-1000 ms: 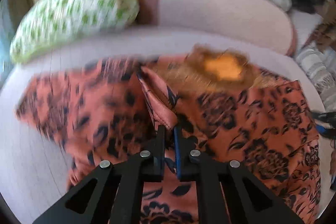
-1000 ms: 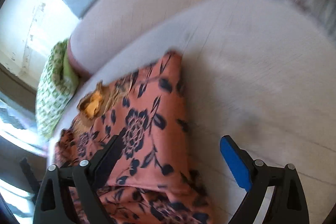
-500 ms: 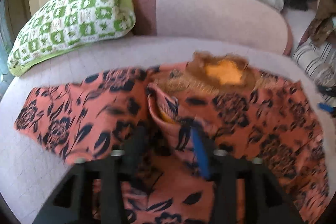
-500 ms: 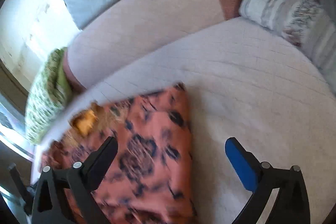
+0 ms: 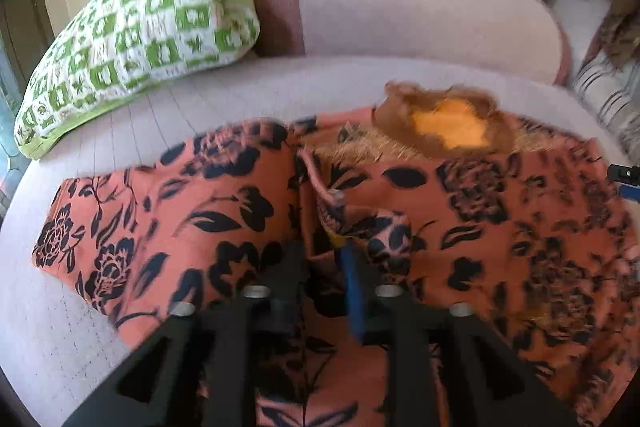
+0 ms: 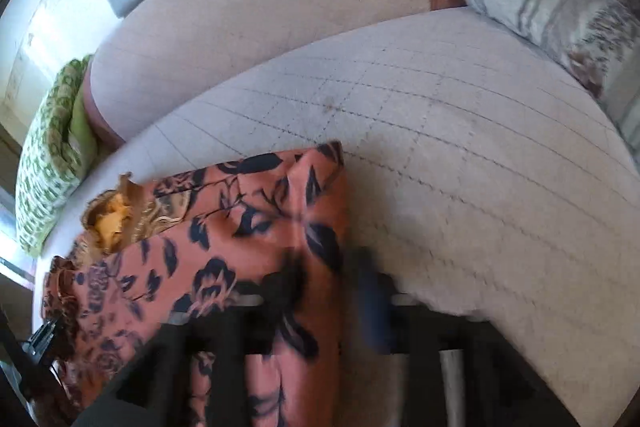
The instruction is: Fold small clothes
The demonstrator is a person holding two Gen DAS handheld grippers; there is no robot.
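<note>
An orange garment (image 5: 200,207) with black flowers lies spread on a pale quilted seat (image 6: 480,147). Its brown collar with a yellow lining (image 5: 444,123) lies at the far side. My left gripper (image 5: 324,267) hovers over the garment's middle. Its jaws are closing, a narrow gap still shows, and a raised fold of fabric (image 5: 360,223) lies at its blue pad. The right gripper (image 6: 332,287) is blurred over the garment's (image 6: 240,227) right edge. Its jaws are closing with that edge between them, still apart.
A green and white checked pillow (image 5: 132,39) leans at the far left. A pink bolster (image 5: 420,11) runs along the back. Striped cushions (image 6: 560,7) sit at the far right. The right gripper's tip (image 5: 624,179) shows at the garment's right side.
The left jaws let go of the pinched fold, opened, then narrowed again; the fold slumped. The right gripper slid over the garment's right edge and its wide jaws drew much closer together.
</note>
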